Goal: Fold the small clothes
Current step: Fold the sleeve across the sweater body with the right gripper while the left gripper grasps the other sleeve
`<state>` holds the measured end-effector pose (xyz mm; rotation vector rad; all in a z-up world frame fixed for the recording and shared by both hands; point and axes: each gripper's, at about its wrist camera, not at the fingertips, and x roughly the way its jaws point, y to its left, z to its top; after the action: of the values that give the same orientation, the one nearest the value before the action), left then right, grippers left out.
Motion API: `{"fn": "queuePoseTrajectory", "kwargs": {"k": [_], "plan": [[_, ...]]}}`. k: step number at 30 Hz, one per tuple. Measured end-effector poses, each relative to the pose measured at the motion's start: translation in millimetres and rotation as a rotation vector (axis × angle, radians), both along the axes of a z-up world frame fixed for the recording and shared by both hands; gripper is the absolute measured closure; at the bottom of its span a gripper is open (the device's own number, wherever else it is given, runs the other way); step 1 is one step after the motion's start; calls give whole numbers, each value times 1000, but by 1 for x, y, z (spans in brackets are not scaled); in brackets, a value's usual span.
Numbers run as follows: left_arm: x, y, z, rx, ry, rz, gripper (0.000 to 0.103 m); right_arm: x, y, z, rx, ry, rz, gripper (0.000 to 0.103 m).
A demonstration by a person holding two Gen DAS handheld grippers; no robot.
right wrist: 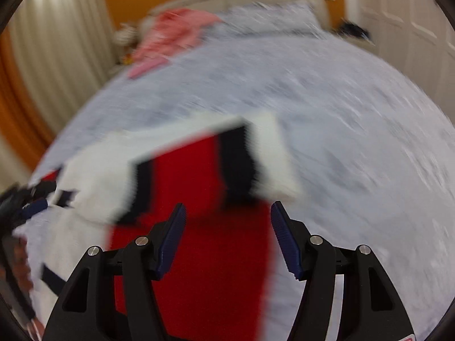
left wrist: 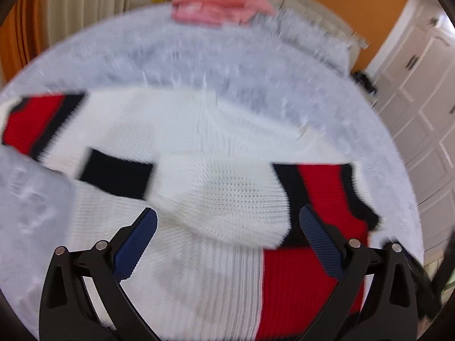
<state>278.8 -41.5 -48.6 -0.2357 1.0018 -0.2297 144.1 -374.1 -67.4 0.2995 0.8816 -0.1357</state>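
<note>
A small knitted sweater (left wrist: 182, 130) in white, red and black lies spread on a pale fuzzy bed cover (left wrist: 199, 56). One white sleeve with a black cuff (left wrist: 221, 199) is folded across its body. My left gripper (left wrist: 227, 224) hovers over that sleeve, jaws wide apart, nothing between the blue pads (left wrist: 136, 244). In the right wrist view the sweater's red sleeve (right wrist: 199, 170) with black and white bands lies folded over the red body panel (right wrist: 204, 270). My right gripper (right wrist: 227, 227) is above it, jaws apart and empty. Both views are blurred by motion.
A pile of pink clothes (left wrist: 221, 0) sits at the far end of the bed. Curtains (right wrist: 62, 42) hang at the left, white closet doors (left wrist: 421, 108) stand at the right. The other gripper (right wrist: 25, 207) shows at the left edge of the right wrist view.
</note>
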Motion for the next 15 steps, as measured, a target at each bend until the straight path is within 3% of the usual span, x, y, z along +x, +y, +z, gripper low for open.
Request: {"fn": "queuePoseTrajectory", "kwargs": {"k": [2, 4, 5, 6, 7, 9, 11, 12, 15], "plan": [[17, -10, -27, 2, 65, 31, 14, -2, -18, -11, 19, 29, -23, 42], [22, -12, -39, -38, 90, 53, 42, 0, -26, -20, 24, 35, -21, 42], [24, -10, -41, -38, 86, 66, 50, 5, -28, -22, 26, 35, -17, 42], [25, -8, -41, -35, 74, 71, 73, 8, -28, -24, 25, 33, -12, 42], [29, -7, -38, -59, 69, 52, 103, 17, -27, -27, 27, 31, 5, 42], [35, -1, -26, -105, 44, 29, 103, 31, -24, -34, 23, 33, 23, 44], [44, 1, 2, -84, -51, 7, 103, 46, -19, -39, 35, 38, 38, 67], [48, 2, 14, -82, -85, -5, 103, 52, -21, -38, 59, 33, 33, 86], [61, 8, 51, -61, -181, -37, 103, 49, -28, -15, 134, -70, -3, 89]]}}
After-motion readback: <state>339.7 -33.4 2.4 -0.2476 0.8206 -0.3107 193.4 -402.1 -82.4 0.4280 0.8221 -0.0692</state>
